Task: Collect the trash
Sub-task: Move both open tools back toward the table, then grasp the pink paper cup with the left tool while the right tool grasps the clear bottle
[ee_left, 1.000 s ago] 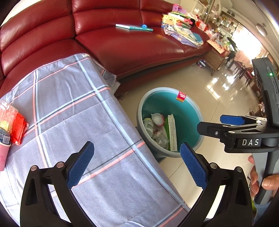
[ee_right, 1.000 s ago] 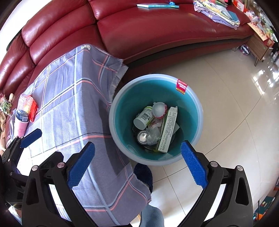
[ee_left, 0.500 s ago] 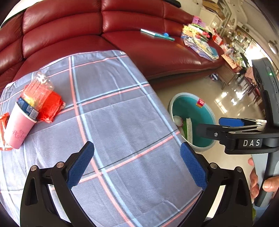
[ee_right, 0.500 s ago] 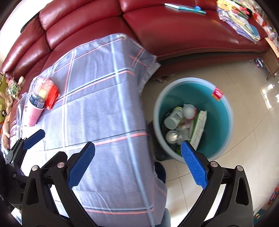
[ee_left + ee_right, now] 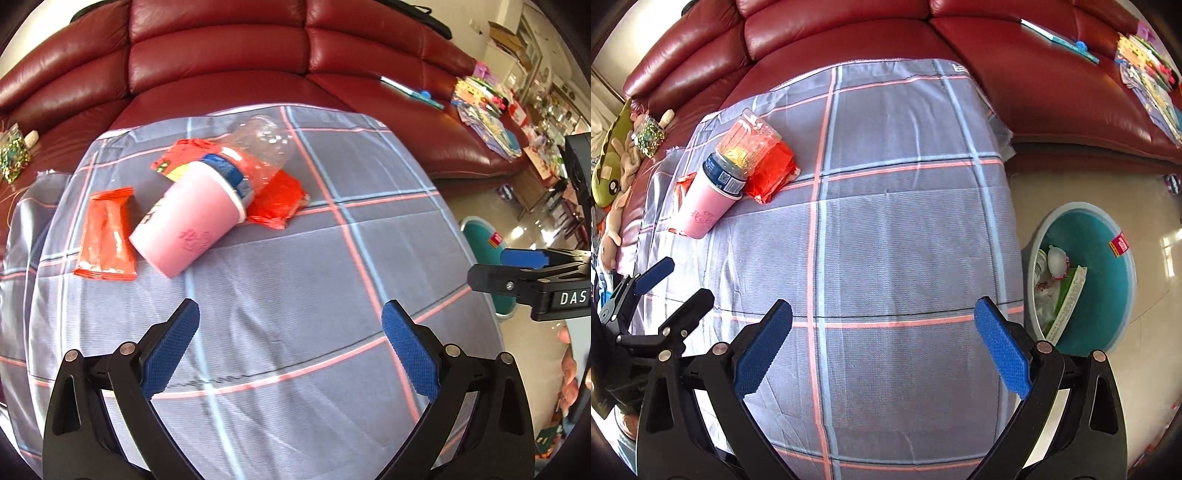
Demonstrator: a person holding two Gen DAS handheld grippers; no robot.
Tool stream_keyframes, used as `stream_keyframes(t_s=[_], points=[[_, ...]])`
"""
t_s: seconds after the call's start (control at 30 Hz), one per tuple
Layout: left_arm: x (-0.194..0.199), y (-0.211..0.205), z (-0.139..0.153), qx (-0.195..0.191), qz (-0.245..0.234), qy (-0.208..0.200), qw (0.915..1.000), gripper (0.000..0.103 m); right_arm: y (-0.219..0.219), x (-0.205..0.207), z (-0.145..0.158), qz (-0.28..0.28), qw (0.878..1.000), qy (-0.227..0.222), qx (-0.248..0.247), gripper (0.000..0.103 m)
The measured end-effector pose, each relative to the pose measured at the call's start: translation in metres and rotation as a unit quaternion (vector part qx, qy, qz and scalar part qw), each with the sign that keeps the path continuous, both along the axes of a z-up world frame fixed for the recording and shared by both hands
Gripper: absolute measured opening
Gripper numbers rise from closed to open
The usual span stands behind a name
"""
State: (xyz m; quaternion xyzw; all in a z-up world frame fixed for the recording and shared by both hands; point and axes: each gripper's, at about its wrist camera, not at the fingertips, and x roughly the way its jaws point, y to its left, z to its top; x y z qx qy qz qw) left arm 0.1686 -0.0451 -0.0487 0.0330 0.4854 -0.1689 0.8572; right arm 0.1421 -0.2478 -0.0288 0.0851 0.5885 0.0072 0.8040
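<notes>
Red leather sofa fills the room beyond both sets of fingers, and a grey checked cloth covers the surface under them. The teal bin, already holding rubbish, sits on the tiled floor off the right gripper's right finger. Ahead and left of the left gripper lies the pink cup nested with a clear plastic cup: probably light, thin-walled, easily crushed, best pinched across the pink body. Two orange wrappers beside it look limp and crinkly. Both grippers are spread wide, holding nothing.
</notes>
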Motion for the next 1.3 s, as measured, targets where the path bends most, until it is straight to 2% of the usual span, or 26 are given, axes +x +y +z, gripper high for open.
stream_keyframes(t_s=[0.13,0.4,0.6,0.97,1.03,1.13,1.3], points=[[0.015,0.029,-0.002,0.031,0.017,-0.009,0.9994,0.099,0.018,0.013,-0.002,0.013,1.0,0.004,-0.006,0.095],[0.05,0.066,-0.009,0.043,0.022,-0.012,0.9988,0.099,0.038,0.036,-0.014,0.021,0.999,0.023,-0.007,0.095],[0.067,0.066,-0.017,0.05,0.005,-0.008,0.9987,0.099,0.045,0.055,-0.021,0.017,0.999,0.035,0.004,0.095],[0.085,0.042,-0.04,0.086,-0.065,-0.008,0.9942,0.099,0.055,0.076,-0.026,0.017,0.999,0.041,0.006,0.095],[0.083,0.039,-0.043,0.087,-0.072,-0.01,0.9935,0.094,0.056,0.076,-0.026,0.017,0.999,0.041,0.005,0.095],[0.081,0.039,-0.047,0.087,-0.071,-0.009,0.9936,0.068,0.056,0.075,-0.027,0.018,0.999,0.042,0.007,0.095],[0.068,0.046,-0.043,0.048,-0.063,0.004,0.9969,0.06,0.057,0.068,-0.026,0.022,0.999,0.041,0.012,0.095]])
